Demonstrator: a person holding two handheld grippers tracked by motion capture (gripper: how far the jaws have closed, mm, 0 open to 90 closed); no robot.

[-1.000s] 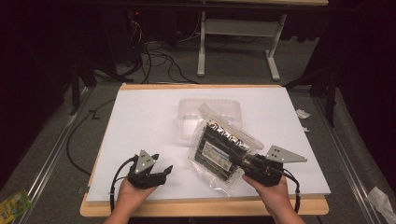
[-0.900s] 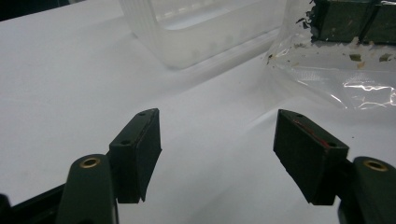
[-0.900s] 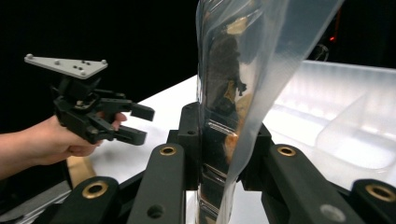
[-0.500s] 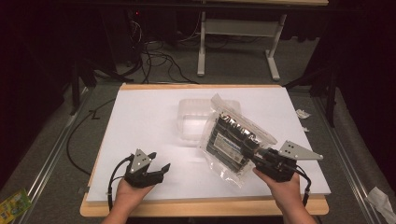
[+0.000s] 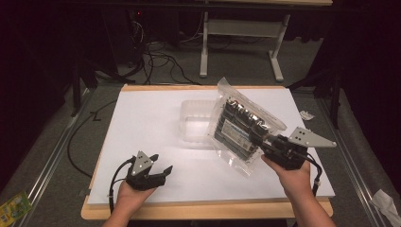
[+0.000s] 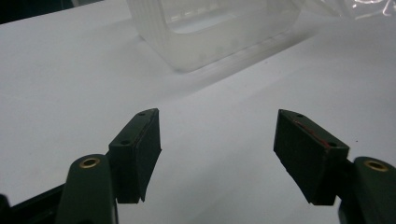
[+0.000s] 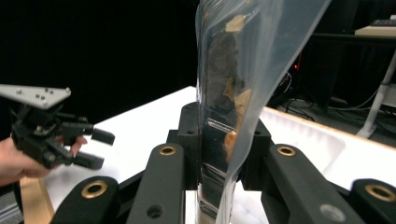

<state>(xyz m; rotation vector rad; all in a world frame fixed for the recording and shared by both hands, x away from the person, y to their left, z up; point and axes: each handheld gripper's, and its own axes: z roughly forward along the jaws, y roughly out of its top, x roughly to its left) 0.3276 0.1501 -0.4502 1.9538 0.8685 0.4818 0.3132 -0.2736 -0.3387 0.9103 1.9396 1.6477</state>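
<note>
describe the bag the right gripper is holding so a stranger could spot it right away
Look at the right half of the white table, just right of the clear plastic tray. There the right gripper pinches a clear plastic bag by its edge, lifted and tilted. It alone holds dark packed contents.

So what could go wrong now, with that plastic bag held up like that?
The right tool pinches only one edge of the clear bag, so the dark contents could drag it out of the grip, or the thin film might tear. The bag hangs tilted above the clear plastic tray; if swung, it could knock that tray. The left tool is open and too far off to help.
</note>
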